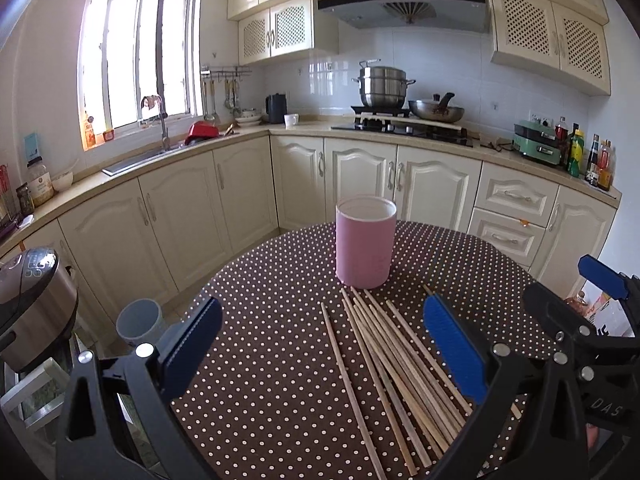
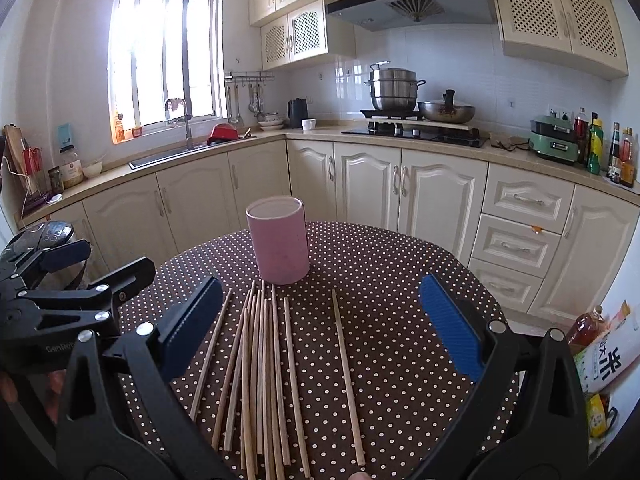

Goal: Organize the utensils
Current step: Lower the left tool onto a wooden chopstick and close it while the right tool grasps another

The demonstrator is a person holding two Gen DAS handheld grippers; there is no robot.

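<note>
Several wooden chopsticks (image 1: 394, 364) lie loose on the brown polka-dot tablecloth (image 1: 272, 320), fanned out just in front of a pink cylindrical holder (image 1: 365, 242) that stands upright and open-topped. My left gripper (image 1: 324, 344) hovers over the table's near side, open, blue pads wide apart and empty. In the right wrist view the same chopsticks (image 2: 264, 364) and pink holder (image 2: 279, 240) lie ahead, one chopstick (image 2: 347, 376) apart to the right. My right gripper (image 2: 316, 328) is open with nothing in it. Each gripper shows at the edge of the other's view.
A rice cooker (image 1: 30, 304) and a grey bin (image 1: 140, 320) stand left of the table. Bags and a bottle (image 2: 588, 326) sit on the floor to the right. Kitchen cabinets, sink (image 1: 140, 160) and stove (image 1: 404, 128) run behind the table.
</note>
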